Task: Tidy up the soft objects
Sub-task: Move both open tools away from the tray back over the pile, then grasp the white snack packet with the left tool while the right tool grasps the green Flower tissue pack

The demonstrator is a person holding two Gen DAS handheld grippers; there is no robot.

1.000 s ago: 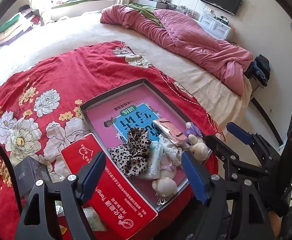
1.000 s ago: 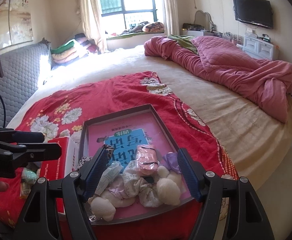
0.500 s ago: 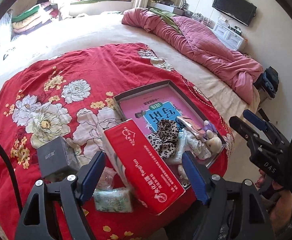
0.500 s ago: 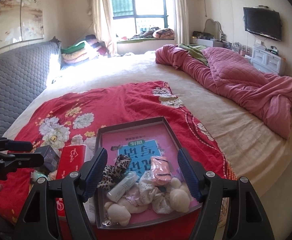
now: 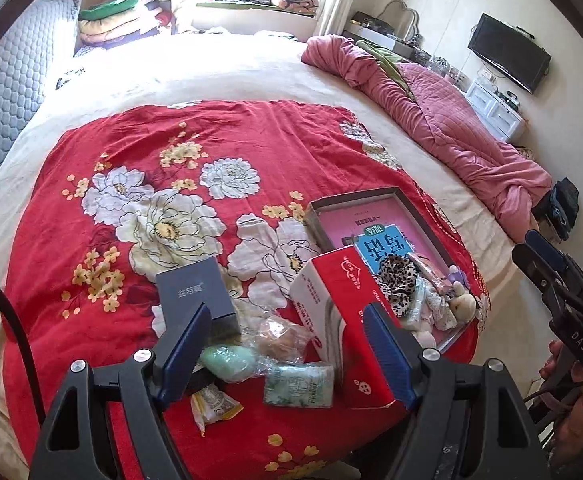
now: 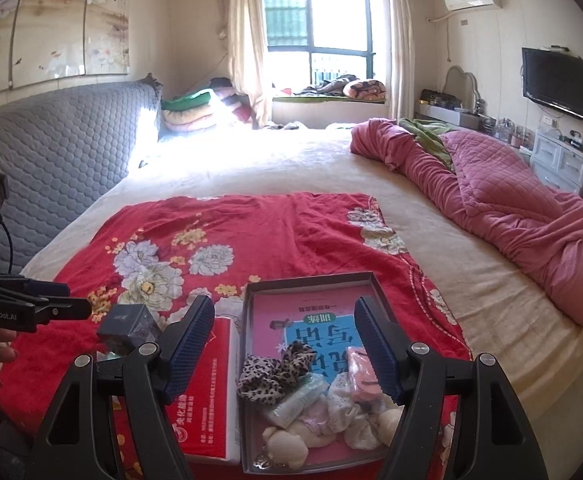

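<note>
Green soft pouch (image 5: 227,362) just ahead of left hand-held gripper (image 5: 285,356), jaws spread, empty; right hand-held gripper (image 6: 283,344) likewise spread, farther off

A big bed (image 6: 291,168) with a cream cover fills the room. A red blanket with flowers (image 6: 251,232) lies at its near edge, and a pink quilt (image 6: 511,184) is bunched along its right edge. A grey padded headboard (image 6: 51,136) stands on the left under a wall painting (image 6: 51,32). Bright sun comes through the window (image 6: 319,28) with pale curtains (image 6: 247,40). A black TV (image 6: 557,78) hangs on the right wall above white drawers (image 6: 559,160). Folded blankets (image 6: 199,108) are piled by the window.
</note>
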